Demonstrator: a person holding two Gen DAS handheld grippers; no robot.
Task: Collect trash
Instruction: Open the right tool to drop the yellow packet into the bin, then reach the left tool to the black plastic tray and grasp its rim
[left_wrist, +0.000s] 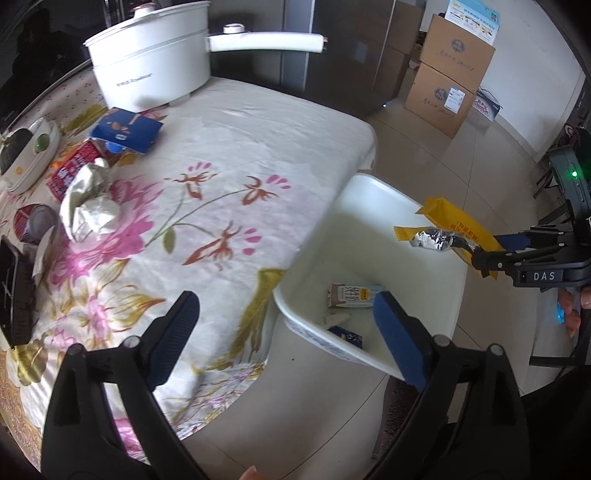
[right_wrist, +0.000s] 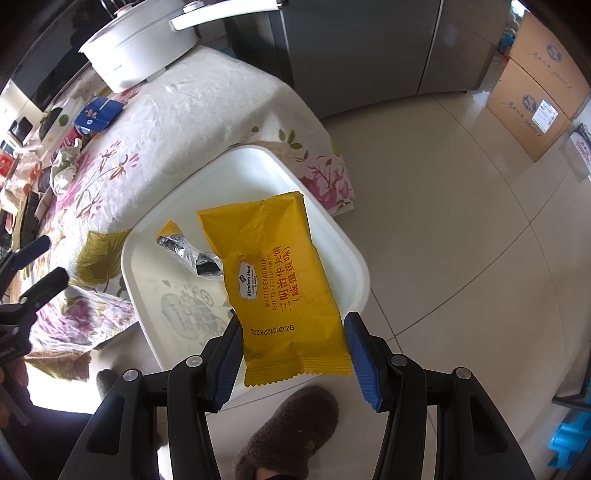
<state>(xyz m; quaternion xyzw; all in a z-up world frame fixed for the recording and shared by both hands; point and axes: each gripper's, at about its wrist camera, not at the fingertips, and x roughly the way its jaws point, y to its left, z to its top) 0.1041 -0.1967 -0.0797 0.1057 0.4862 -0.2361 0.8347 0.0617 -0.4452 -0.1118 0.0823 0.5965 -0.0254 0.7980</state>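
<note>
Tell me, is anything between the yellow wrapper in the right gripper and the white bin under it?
Nothing visible. The yellow wrapper hangs from the right gripper directly over the open white bin, with only a small foil wrapper dangling beside it.

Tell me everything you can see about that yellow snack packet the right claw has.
The yellow snack packet is a flat, crinkled pillow pack with crimped, zigzag ends, printed "Member's Mark Waffle Sandwich, salted egg yolk flavour" plus red Chinese characters and a batch code. It hangs above the white bin, its near end between the pads of the right claw. A torn, foil-lined wrapper strip sticks out from beside it.
</note>
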